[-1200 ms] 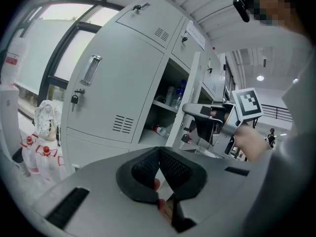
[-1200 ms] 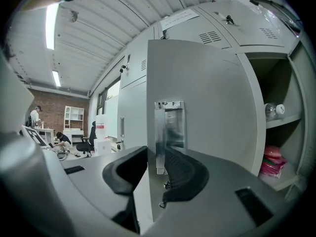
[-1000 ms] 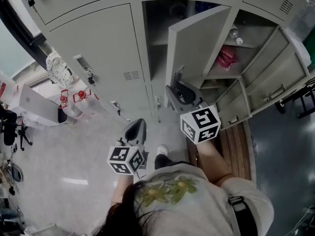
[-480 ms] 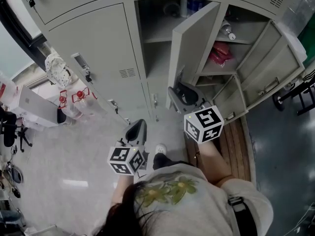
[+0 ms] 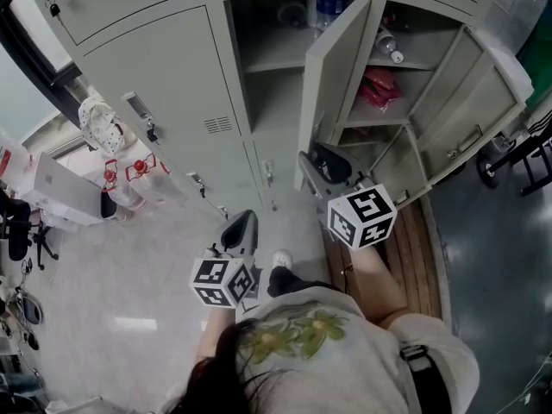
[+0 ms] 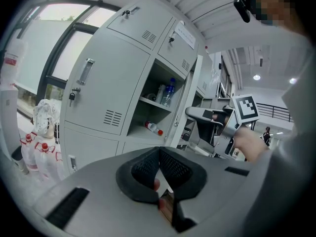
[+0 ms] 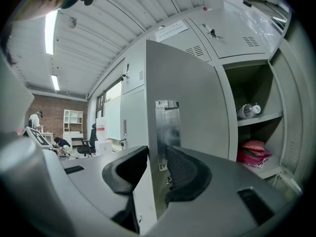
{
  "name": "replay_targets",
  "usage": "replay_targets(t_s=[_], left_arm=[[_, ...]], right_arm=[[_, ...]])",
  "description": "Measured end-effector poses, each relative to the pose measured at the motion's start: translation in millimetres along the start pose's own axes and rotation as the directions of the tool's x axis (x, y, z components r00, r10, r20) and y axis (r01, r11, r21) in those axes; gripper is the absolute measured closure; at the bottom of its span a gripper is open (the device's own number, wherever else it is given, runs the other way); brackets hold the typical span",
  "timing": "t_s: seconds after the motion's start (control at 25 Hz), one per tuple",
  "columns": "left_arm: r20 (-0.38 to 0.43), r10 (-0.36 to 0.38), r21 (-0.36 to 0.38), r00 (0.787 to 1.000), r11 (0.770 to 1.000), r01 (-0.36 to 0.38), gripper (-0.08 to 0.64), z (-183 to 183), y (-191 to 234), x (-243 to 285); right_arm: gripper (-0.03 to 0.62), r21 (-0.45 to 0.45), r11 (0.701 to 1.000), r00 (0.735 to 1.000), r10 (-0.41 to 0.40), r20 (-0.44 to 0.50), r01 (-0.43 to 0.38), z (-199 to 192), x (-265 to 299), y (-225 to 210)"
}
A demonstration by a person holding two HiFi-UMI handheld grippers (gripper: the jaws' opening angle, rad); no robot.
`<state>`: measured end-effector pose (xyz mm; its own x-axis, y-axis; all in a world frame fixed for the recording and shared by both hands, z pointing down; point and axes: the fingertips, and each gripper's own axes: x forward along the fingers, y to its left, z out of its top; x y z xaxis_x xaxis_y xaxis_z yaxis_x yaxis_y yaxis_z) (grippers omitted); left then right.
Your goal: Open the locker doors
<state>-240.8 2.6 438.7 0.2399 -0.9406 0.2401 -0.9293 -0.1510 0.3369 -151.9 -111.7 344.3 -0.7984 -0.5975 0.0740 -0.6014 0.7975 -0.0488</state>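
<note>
Two grippers in our hands | left gripper (image 6: pixel 159 154) clenched, empty | right gripper (image 7: pixel 157 168) grasps locker door (image 7: pixel 185 83) at its free edge, jaws just eased slightly wider | door stands half open

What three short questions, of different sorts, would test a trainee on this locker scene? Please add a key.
1. Choose one. What stands between the jaws of the right gripper? A: a bottle. B: the edge of the locker door. C: nothing.
2. True or false: the left gripper has its jaws together and holds nothing.
3. Short answer: what lies on the shelf above the red packets?

Key: 1 B. 2 True. 3 A clear bottle, lying on its side.
</note>
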Motion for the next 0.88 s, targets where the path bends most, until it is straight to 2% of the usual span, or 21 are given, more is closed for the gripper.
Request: replay_targets(t_s=[0.56, 0.88], left_arm=[[-0.014, -0.037, -0.001, 0.999, 0.999, 0.037, 0.529, -14.1, -23.7, -5.4], [-0.016, -0.064, 0.009, 0.998, 0.998, 0.064, 0.529, -18.7, -38.3, -7.4]], right_arm=[[0.467, 0.003, 0.997, 0.997, -0.083, -0.006, 0.083, -4.1, -39.2, -15.3], [0.498, -0.008, 0.992, 0.992, -0.126, -0.019, 0.126, -8.1, -59.8, -24.5]])
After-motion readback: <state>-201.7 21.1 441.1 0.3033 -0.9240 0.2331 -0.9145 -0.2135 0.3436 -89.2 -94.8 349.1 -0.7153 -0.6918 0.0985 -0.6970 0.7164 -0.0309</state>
